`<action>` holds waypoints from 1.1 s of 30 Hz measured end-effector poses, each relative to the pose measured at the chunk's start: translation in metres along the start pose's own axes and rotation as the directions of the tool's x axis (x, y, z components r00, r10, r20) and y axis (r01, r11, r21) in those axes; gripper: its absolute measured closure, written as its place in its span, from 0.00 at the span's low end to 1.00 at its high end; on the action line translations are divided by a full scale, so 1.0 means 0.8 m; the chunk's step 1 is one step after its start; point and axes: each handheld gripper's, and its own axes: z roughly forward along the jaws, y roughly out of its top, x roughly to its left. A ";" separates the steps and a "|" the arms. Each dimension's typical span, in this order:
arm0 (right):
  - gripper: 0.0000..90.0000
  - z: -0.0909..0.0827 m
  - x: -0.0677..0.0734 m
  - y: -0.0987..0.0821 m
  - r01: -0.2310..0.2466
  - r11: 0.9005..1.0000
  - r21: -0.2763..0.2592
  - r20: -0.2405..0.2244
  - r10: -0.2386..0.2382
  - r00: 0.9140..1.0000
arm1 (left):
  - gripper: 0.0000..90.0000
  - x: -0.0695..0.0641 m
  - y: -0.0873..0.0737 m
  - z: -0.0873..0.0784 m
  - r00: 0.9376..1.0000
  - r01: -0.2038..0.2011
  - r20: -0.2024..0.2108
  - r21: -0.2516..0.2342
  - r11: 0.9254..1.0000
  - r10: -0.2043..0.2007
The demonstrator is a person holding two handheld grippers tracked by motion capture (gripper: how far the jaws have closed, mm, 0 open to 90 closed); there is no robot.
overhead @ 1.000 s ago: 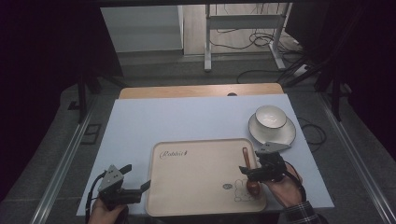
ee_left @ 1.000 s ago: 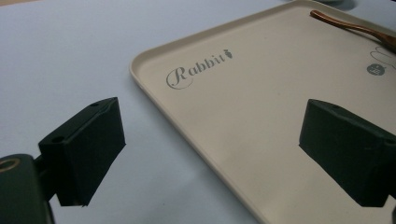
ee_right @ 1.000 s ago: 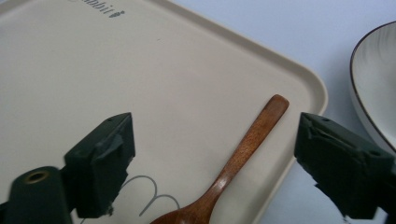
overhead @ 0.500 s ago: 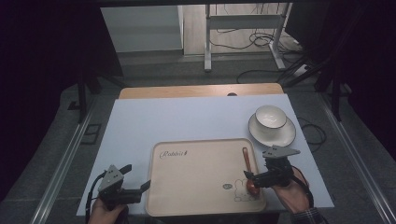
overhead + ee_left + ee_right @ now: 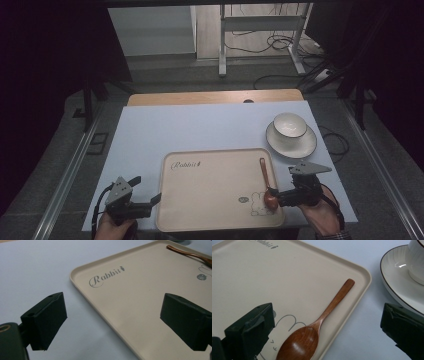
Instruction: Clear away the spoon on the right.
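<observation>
One cream tray [image 5: 210,195] lies at the lower centre of the high view on a pale blue table [image 5: 200,127], and it holds a single brown wooden spoon [image 5: 266,184] along its right side, bowl toward the bottom of the frame and handle pointing up. Printed on the tray are the word "Rabbit" at its upper left and a line drawing of a rabbit at its lower right, which the spoon's bowl partly covers. At the upper right of the table a white cup [image 5: 289,125] stands in a white saucer [image 5: 300,146]; what the cup contains cannot be told. The left gripper [image 5: 150,201] hovers at the tray's left edge with its jaws spread wide, gripping nothing. The right gripper [image 5: 278,196] sits at the tray's lower right corner, jaws spread wide either side of the spoon's bowl without touching it.
</observation>
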 end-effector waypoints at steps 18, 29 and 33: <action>0.00 -0.011 0.002 -0.022 -0.008 1.000 -0.005 0.039 0.008 0.999 | 0.07 0.000 0.000 0.000 1.000 -0.001 0.000 0.000 1.000 0.001; 0.00 -0.026 0.001 -0.034 -0.030 0.999 -0.019 0.064 0.032 0.997 | 0.07 0.000 0.000 0.000 1.000 0.000 0.000 0.001 1.000 0.000; 0.00 -0.030 0.001 -0.036 -0.033 0.999 -0.020 0.070 0.035 0.997 | 0.07 0.000 0.000 0.000 1.000 0.001 0.000 0.002 1.000 -0.001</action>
